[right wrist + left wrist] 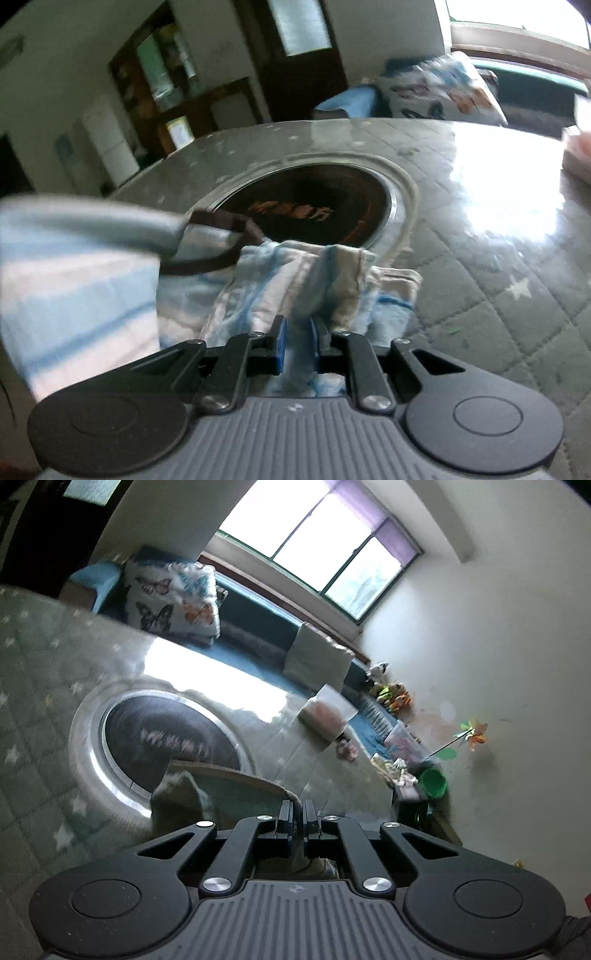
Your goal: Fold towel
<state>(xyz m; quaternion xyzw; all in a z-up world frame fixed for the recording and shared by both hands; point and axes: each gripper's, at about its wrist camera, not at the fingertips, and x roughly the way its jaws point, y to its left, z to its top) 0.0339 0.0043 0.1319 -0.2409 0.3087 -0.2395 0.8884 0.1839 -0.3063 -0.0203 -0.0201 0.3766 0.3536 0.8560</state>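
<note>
The towel (pixel 258 291) is white with blue stripes and a dark brown border. In the right wrist view it lies bunched on the grey quilted table (pixel 498 258), and my right gripper (pixel 300 325) is shut on a raised fold of it. Blurred towel cloth also fills the left of that view. In the left wrist view the towel (pixel 221 786) looks greyish, with a taut brown-edged hem running to my left gripper (pixel 297 806), which is shut on that edge. The cloth under both grippers is hidden by their bodies.
A round dark inset with a metal ring (pixel 166 734) (pixel 314 210) sits in the tabletop. Beyond the table stands a blue sofa (pixel 251 620) with a butterfly cushion (pixel 173 598). Toys and a green bowl (pixel 434 782) are by the wall. A box (pixel 328 716) rests on the table's far edge.
</note>
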